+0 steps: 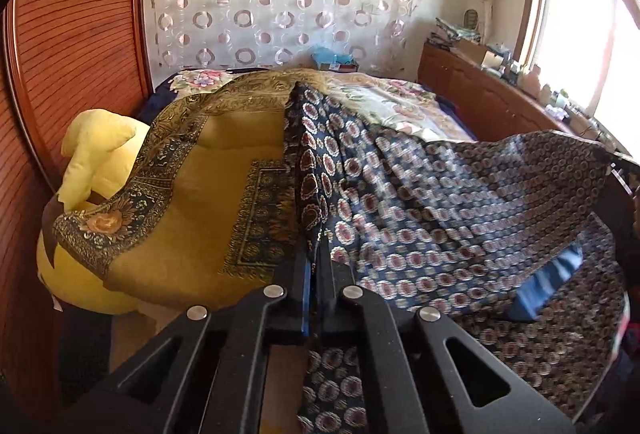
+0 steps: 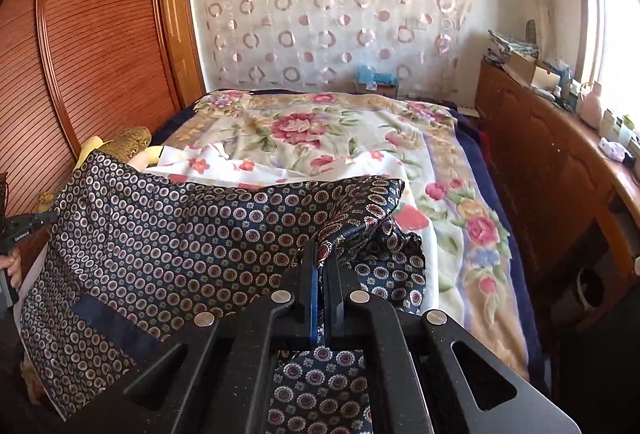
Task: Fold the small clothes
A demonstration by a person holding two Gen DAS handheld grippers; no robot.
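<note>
Holding the cloth [image 1: 420, 202] at two points, I have it stretched in the air above the bed [image 2: 460, 170]. My left hand-held gripper [image 1: 314, 254] is clenched on one edge of the cloth, with navy fabric pinched between its fingers and more hanging below them. My right hand-held gripper [image 2: 320, 258] is likewise clenched on the cloth [image 2: 180, 234], which rises from the fingers as a bunched fold and spreads to the left. In the right wrist view the left hand-held gripper [image 2: 44, 220] shows at the far left edge, at the far corner of the cloth. The cloth is navy with small ringed medallions (a plain blue band [image 2: 116, 326] shows near its lower left). The bed carries a floral cover [image 2: 328, 138]. A mustard cloth [image 1: 192, 202] lies on the left, draped over a yellow plush [image 1: 96, 158].
</note>
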